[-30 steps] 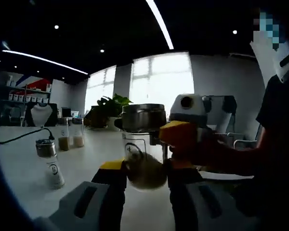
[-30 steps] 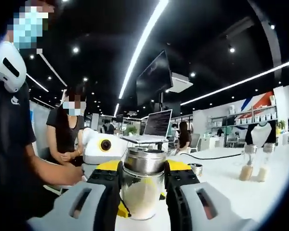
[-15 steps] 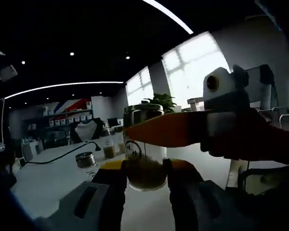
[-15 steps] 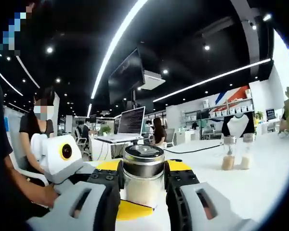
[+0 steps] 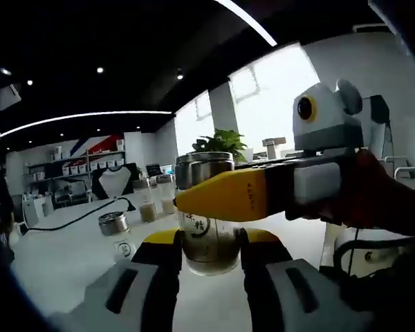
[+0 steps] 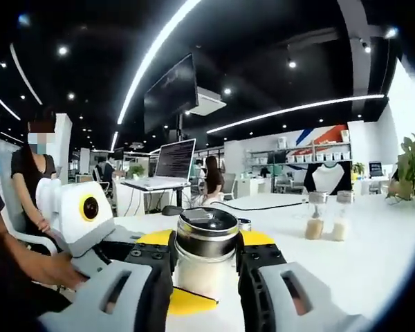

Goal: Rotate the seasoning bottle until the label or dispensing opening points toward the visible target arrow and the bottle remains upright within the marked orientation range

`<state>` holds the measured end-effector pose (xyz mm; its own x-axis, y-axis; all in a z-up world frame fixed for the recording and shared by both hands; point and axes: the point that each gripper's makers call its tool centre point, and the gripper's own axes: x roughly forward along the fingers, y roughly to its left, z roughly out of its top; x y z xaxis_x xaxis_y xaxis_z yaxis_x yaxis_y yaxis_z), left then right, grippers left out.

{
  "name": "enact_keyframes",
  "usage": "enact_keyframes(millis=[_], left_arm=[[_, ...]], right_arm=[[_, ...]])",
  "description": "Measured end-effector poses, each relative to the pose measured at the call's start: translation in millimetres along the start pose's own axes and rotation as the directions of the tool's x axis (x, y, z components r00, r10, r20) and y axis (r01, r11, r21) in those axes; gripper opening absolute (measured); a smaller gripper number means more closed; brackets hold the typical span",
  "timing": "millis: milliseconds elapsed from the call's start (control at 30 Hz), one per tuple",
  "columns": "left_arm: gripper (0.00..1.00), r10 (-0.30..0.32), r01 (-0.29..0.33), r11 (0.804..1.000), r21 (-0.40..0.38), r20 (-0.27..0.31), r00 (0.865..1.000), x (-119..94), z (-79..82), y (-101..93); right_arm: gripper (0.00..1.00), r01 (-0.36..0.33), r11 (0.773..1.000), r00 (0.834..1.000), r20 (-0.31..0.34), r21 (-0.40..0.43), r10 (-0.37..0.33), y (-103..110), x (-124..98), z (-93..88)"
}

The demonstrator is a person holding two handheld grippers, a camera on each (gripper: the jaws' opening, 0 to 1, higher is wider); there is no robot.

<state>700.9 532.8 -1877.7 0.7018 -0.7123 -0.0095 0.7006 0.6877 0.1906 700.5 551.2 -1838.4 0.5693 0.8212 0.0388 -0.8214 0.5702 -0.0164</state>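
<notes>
Both grippers are clamping the same seasoning bottle [image 5: 206, 232], which is standing upright just above the white table [image 5: 62, 256]. In the left gripper view, the left gripper [image 5: 207, 247] is pinching the glass body, while the right gripper [image 5: 225, 197] is crossing in front of the bottle below its steel cap. In the right gripper view, the right gripper [image 6: 204, 257] is pinching the bottle [image 6: 206, 256] beneath the cap. Two smaller bottles [image 6: 326, 216] are standing well apart on the table.
</notes>
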Motion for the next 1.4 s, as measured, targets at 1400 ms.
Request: enact_keyframes(millis=[1400], left_arm=[[0.39, -0.148, 0.145, 0.985, -0.096, -0.024, 0.989, -2, 0.8, -21.4]], right_arm=[[0.32, -0.342, 0.94, 0.938, 0.061, -0.018, 0.342, 43, -13, 4.2]])
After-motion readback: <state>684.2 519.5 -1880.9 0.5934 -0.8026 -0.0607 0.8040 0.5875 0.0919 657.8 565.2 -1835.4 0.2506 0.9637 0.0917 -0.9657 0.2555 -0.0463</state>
